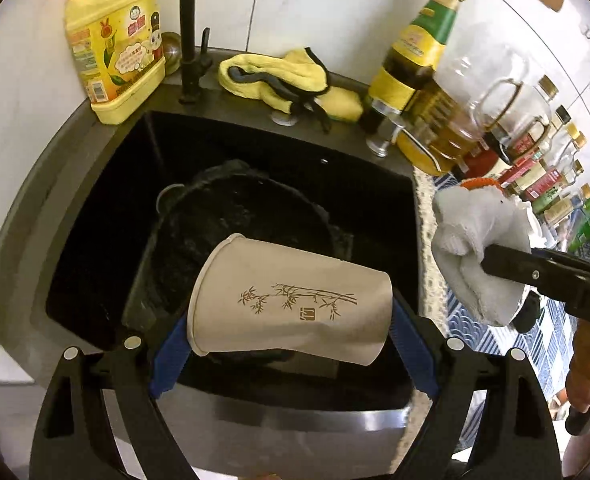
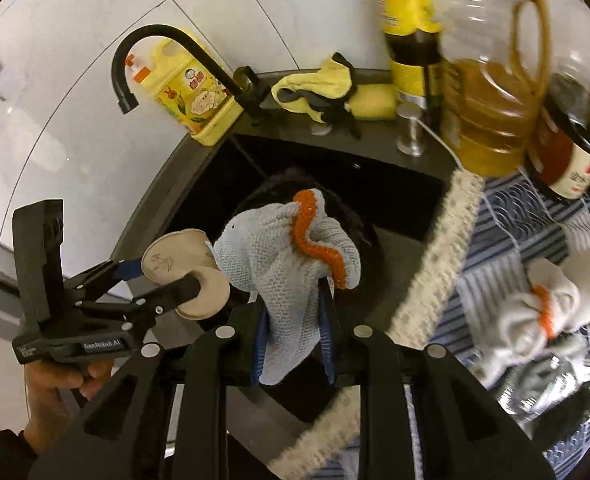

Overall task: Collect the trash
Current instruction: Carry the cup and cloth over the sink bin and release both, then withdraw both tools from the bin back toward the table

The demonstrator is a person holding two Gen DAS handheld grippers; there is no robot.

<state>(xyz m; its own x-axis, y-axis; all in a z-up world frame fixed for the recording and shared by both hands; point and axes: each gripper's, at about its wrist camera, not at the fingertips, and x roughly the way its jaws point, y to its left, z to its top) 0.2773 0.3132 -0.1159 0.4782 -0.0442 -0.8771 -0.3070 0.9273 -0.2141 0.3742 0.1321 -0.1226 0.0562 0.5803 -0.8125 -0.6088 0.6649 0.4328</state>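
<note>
- Left claw [image 1: 291, 320] clamped on a paper cup [image 1: 291, 300]; cup lies sideways, held above the black sink [image 1: 95, 216].
- Right claw [image 2: 295, 320] pinches a grey knit glove [image 2: 291, 256] with an orange cuff, also over the sink.
- Second glove [image 2: 535, 316] lies on the counter [image 2: 515, 216], right of the sink.
- Yellow detergent bottle [image 1: 115, 40] stands behind the sink, beside the faucet [image 1: 189, 32].
</note>
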